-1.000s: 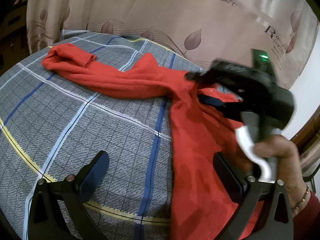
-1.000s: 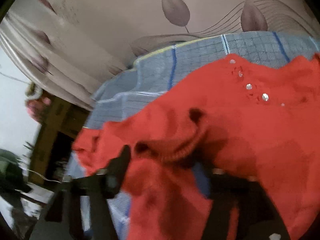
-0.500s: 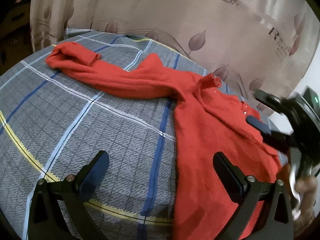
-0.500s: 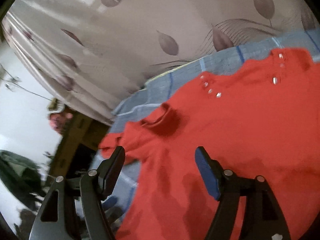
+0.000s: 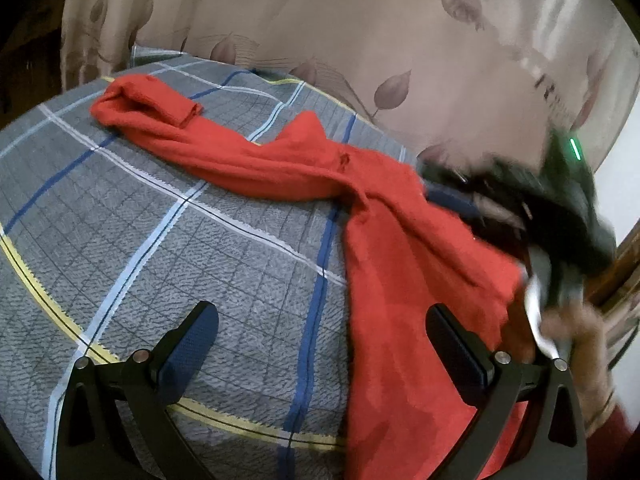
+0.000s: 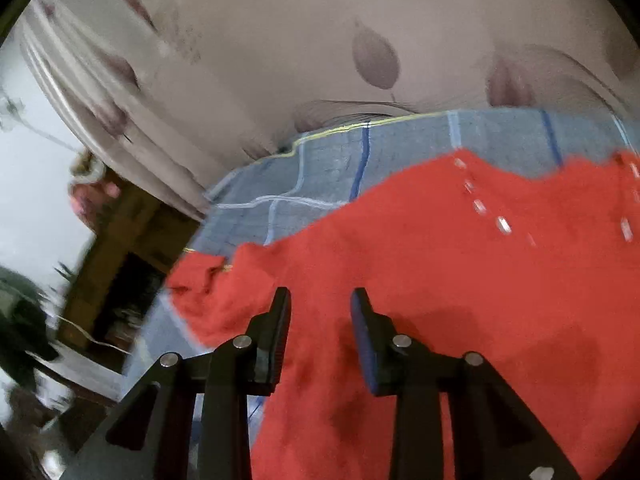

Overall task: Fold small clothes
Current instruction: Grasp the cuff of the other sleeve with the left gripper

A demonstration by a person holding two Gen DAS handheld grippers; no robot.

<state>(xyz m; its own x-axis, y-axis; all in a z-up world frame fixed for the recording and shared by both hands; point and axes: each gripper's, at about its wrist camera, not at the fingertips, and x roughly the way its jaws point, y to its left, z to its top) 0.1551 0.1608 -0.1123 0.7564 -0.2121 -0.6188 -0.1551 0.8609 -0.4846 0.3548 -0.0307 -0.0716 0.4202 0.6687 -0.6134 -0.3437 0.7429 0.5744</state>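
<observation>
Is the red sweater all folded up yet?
Not yet. The red sweater lies rumpled on the checked blanket, one sleeve stretched far out sideways.

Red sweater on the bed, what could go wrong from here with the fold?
The right gripper is closing with only a thin bit of the red sweater between its pads, so it may miss or pinch two layers. The far sleeve lies doubled over and twisted; a pull could drag it bunched across the plaid blanket.
</observation>
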